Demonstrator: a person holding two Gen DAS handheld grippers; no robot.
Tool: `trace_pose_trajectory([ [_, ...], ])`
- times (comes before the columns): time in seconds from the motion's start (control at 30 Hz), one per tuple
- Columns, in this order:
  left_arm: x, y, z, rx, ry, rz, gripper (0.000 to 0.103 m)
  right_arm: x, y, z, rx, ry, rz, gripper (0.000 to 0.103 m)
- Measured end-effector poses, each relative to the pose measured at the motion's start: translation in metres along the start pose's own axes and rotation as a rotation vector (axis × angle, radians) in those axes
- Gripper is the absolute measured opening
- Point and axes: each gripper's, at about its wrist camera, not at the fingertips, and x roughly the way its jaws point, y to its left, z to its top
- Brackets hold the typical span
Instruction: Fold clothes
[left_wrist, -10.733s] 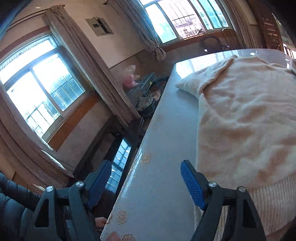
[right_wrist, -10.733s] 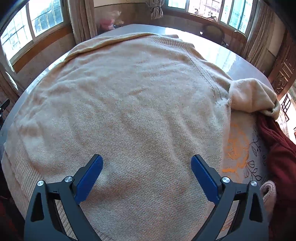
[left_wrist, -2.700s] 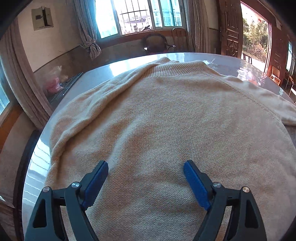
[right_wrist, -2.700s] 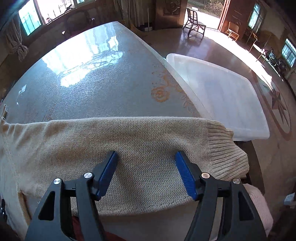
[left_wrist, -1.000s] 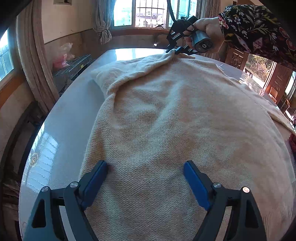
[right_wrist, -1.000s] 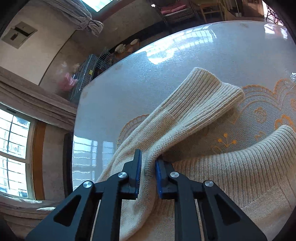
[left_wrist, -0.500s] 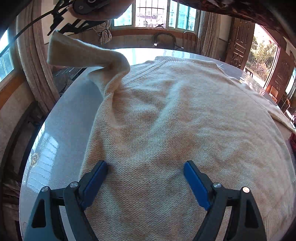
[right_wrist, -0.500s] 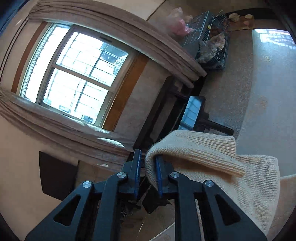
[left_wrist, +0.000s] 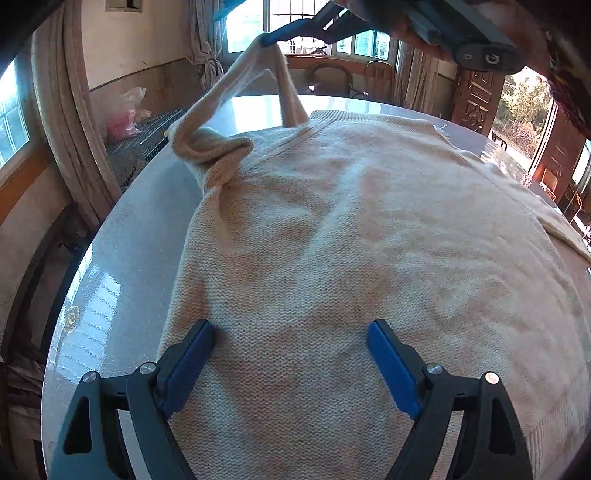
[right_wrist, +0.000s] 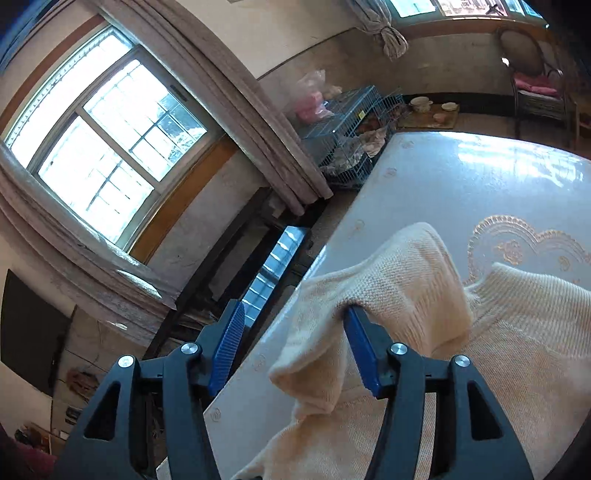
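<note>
Now the right gripper (right_wrist: 291, 347) is opening, the sleeve (left_wrist: 236, 110) draped on one pad, unpinched.
Cream sweater (left_wrist: 369, 258) lies flat on the table (left_wrist: 122, 266); left gripper (left_wrist: 291, 365) hovers wide and empty above its near hem. Risk: released near the left table edge, the sleeve may bunch or slide off; bare tabletop lies far.

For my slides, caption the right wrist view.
Right gripper opening, beige sweater sleeve draped over one finger above the table.

left gripper (left_wrist: 291, 354): black frame | blue ribbed fingers (left_wrist: 391, 369) | silver screws
</note>
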Motion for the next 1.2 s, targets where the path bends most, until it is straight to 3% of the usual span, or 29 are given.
trace_pose_trajectory([
  [0.1, 0.0, 0.0, 0.0, -0.001, 0.0, 0.0, 0.087, 0.003, -0.006, -0.012, -0.001, 0.028, -0.06, 0.061],
  [0.2, 0.0, 0.003, 0.001, -0.012, -0.002, -0.008, 0.087, 0.025, -0.017, -0.012, 0.082, 0.089, -0.101, 0.061],
  [0.3, 0.0, 0.005, 0.001, -0.019, -0.003, -0.012, 0.087, 0.042, -0.04, -0.009, 0.198, 0.138, -0.212, 0.061],
  [0.53, 0.003, 0.004, 0.002, -0.011, -0.001, -0.004, 0.087, 0.029, -0.091, -0.041, 0.548, 0.183, -0.125, 0.061],
  [0.67, 0.003, 0.003, 0.002, -0.008, 0.001, 0.0, 0.088, 0.01, -0.118, -0.069, 0.742, 0.138, -0.081, 0.061],
  [0.8, 0.003, 0.007, 0.005, -0.016, 0.004, 0.002, 0.088, -0.003, -0.124, -0.088, 0.82, 0.124, -0.05, 0.061],
  [0.97, 0.011, 0.019, 0.016, -0.042, 0.006, 0.041, 0.087, -0.012, -0.142, -0.094, 0.904, 0.073, -0.125, 0.061],
  [1.03, 0.013, 0.021, 0.017, -0.052, 0.004, 0.039, 0.089, -0.012, -0.155, -0.087, 0.924, 0.019, -0.135, 0.049],
  [1.07, 0.013, 0.021, 0.016, -0.048, 0.003, 0.041, 0.089, -0.011, -0.161, -0.082, 0.925, -0.012, -0.135, 0.018],
  [1.1, 0.012, 0.02, 0.015, -0.046, 0.001, 0.043, 0.089, -0.009, -0.162, -0.074, 0.914, -0.03, -0.123, 0.008],
  [1.2, 0.013, 0.021, 0.014, -0.048, 0.0, 0.041, 0.089, 0.0, -0.135, -0.038, 0.806, -0.063, -0.078, 0.008],
])
